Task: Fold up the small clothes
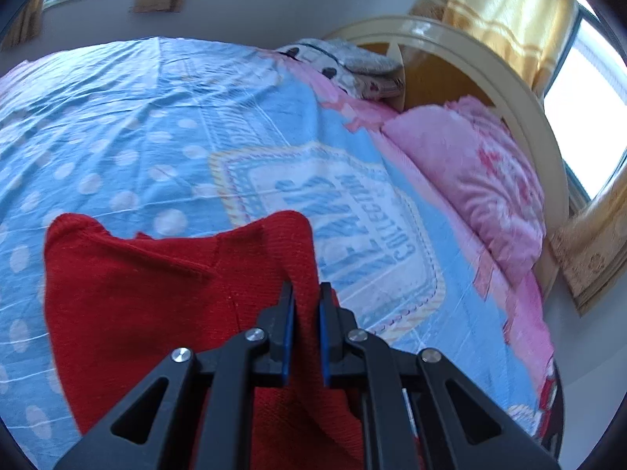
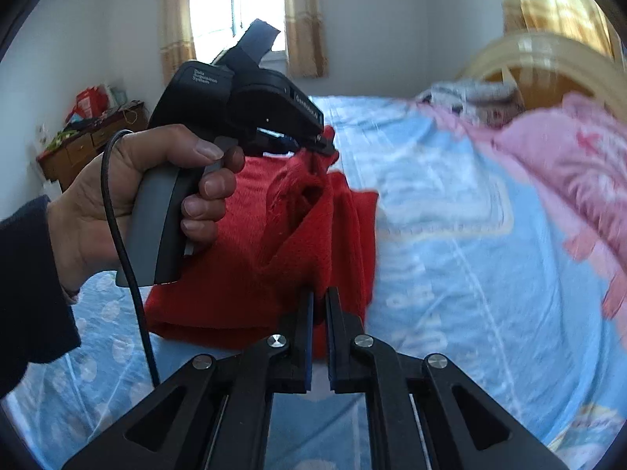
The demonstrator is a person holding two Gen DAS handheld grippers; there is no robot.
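— While the left hand (image 2: 129, 192) curls round its grey handle at nine o'clock, what does the left gripper (image 2: 321, 145) hold?
— It clamps the red knit garment (image 2: 243, 266), lifted above the blue bedsheet (image 2: 450, 254).
— And at six o'clock?
— Right gripper (image 2: 320, 293), jaws nearly together, pinching the garment's lower edge.

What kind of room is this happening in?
Most likely a home bedroom: a bed with a blue sheet, a pink pillow against the headboard, and a curtained window.
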